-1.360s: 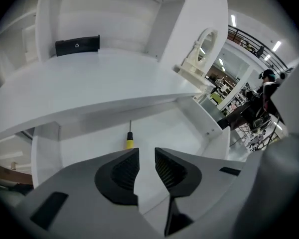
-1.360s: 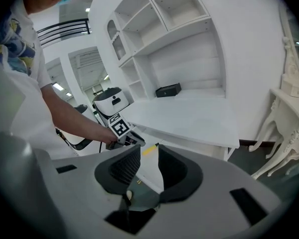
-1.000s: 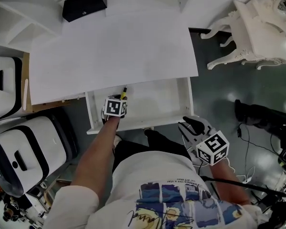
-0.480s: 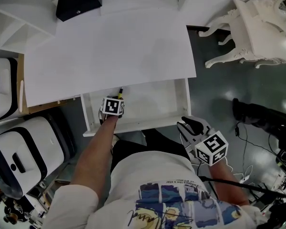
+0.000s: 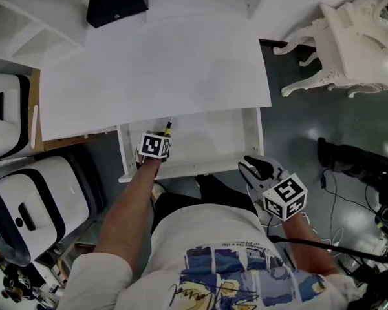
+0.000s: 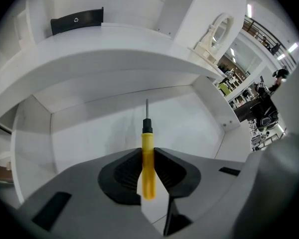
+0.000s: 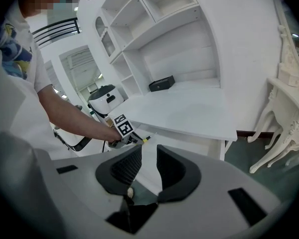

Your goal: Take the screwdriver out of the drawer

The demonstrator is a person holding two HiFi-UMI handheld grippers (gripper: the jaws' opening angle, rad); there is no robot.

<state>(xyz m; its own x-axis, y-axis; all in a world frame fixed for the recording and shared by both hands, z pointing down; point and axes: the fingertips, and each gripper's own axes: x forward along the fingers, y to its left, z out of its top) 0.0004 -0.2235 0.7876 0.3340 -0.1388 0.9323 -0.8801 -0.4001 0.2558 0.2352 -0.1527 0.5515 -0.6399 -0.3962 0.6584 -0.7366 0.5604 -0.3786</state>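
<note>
The screwdriver [image 6: 148, 158] has a yellow handle, a black collar and a thin steel shaft pointing toward the back of the open white drawer [image 5: 254, 134]. My left gripper [image 6: 148, 151] reaches steeply down into the drawer, and its jaws are closing with both pads against the handle. In the head view only the screwdriver's tip end [image 5: 169, 126] shows beyond the left gripper [image 5: 163, 134] and its marker cube. My right gripper [image 5: 247, 166] hangs outside the drawer's front right corner. Its jaws [image 7: 144, 156] are closing a little with nothing between them.
The white desk top [image 5: 155, 63] overhangs the drawer's back, with a black box [image 5: 116, 2] at its far edge. White and black machines [image 5: 26, 199] stand at the left. An ornate white chair [image 5: 349, 37] and dark cables [image 5: 349, 199] lie on the right.
Both grippers stay where they were; the left one remains in the drawer over the screwdriver. Only the head view has swayed slightly.
</note>
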